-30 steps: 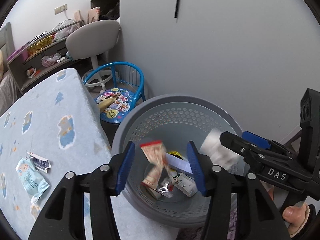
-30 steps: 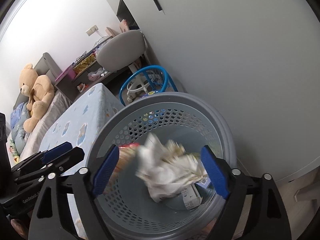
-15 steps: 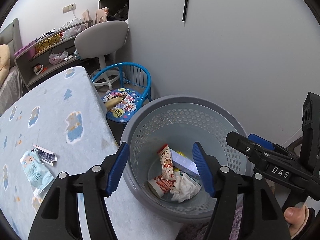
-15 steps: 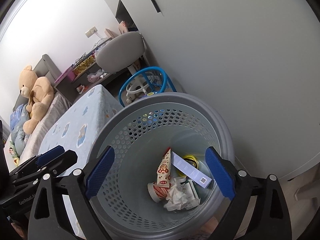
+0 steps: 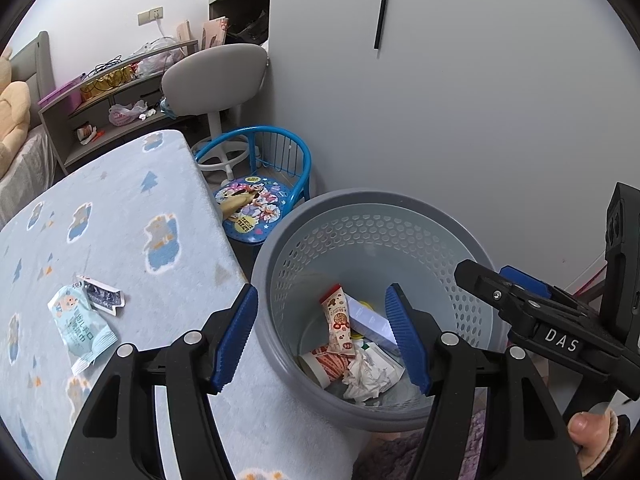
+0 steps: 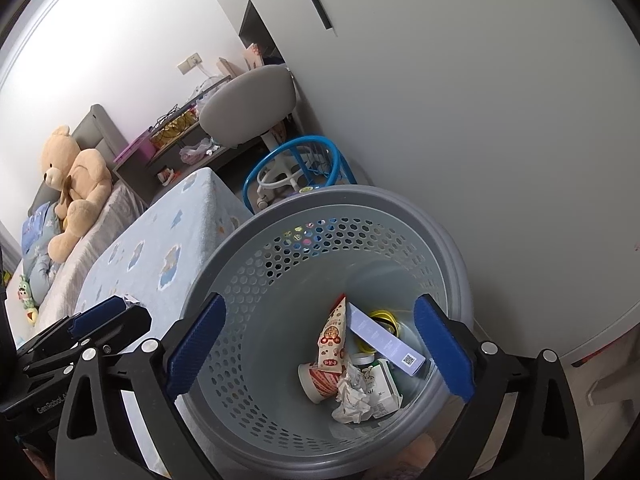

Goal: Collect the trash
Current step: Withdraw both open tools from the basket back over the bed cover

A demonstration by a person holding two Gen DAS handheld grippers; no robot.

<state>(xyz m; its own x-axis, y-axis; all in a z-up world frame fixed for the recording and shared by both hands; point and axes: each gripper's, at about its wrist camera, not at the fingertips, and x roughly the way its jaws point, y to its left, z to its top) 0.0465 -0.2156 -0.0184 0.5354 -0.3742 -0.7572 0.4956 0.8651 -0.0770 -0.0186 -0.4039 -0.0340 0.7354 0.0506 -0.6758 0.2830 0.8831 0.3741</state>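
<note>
A grey perforated bin [image 5: 360, 196] stands by the table's corner. Inside lie a red-and-white snack wrapper [image 5: 340, 328], a crumpled tissue [image 5: 366, 380], a purple box [image 5: 368, 320] and a paper cup [image 5: 320, 364]. My left gripper [image 5: 320, 292] hangs open over the bin's near rim, with nothing between its pads. My right gripper [image 6: 320, 300] hovers above the bin [image 6: 340, 192], its jaws opening and empty. Below it lie the wrapper [image 6: 332, 340] and the tissue [image 6: 352, 396]. A light-blue packet [image 5: 80, 328] and a torn wrapper piece [image 5: 102, 294] lie on the blanket-covered table [image 5: 120, 220].
A blue child's chair [image 5: 256, 200] stands behind the bin, with a grey swivel chair [image 5: 216, 76] and a cluttered shelf [image 5: 100, 92] beyond. A teddy bear [image 6: 76, 176] sits on a bed at left. The grey wall runs close behind the bin. A thumb [image 5: 588, 432] shows at lower right.
The snack wrapper dropped from my left gripper and the crumpled tissue from my right; both now lie in the bin. Both sets of jaws have widened.
</note>
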